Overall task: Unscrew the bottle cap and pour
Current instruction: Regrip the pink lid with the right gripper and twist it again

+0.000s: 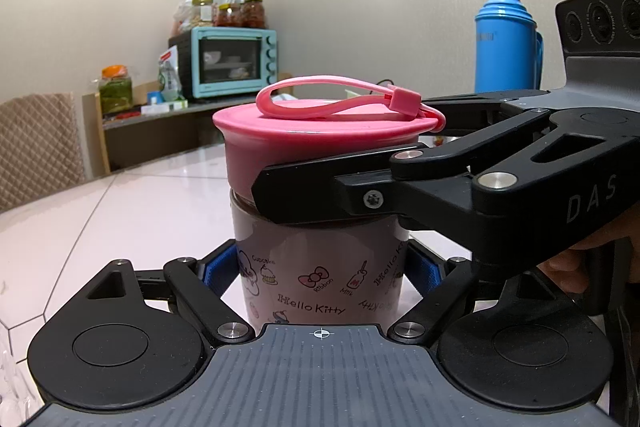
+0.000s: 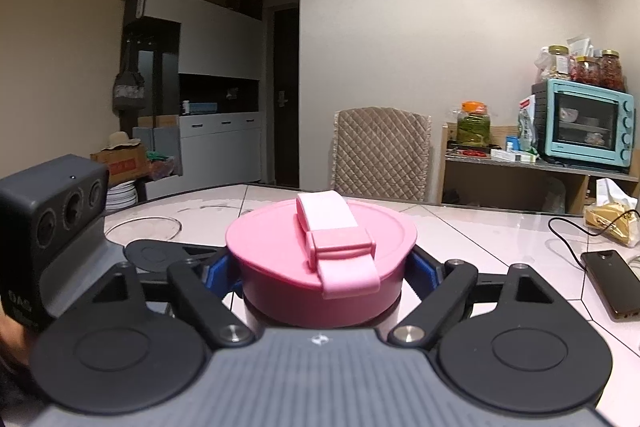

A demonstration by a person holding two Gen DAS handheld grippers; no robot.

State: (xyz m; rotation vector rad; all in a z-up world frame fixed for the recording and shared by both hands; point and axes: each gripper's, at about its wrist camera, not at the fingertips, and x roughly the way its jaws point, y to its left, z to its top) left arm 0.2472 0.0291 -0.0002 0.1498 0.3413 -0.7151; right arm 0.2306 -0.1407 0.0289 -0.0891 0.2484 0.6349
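A pink Hello Kitty bottle [image 1: 320,259] stands upright on the white tiled table [image 1: 120,211]. Its wide pink screw cap [image 1: 304,147] carries a pink strap loop. My left gripper [image 1: 322,273] is shut on the bottle's body, blue pads pressed against both sides. From the right, a black finger [image 1: 312,195] of my right gripper lies along the cap's lower edge. In the right wrist view the right gripper [image 2: 322,273] is shut on the cap [image 2: 264,239], blue pads tight on its rim. The left gripper's camera housing [image 2: 52,219] shows at the left.
A blue thermos [image 1: 506,43] stands behind the bottle to the right. A dark phone [image 2: 612,283] with a cable and a crumpled bag [image 2: 612,215] lie on the table's right side. A quilted chair [image 2: 380,151] and a shelf with a teal oven [image 2: 584,123] stand beyond.
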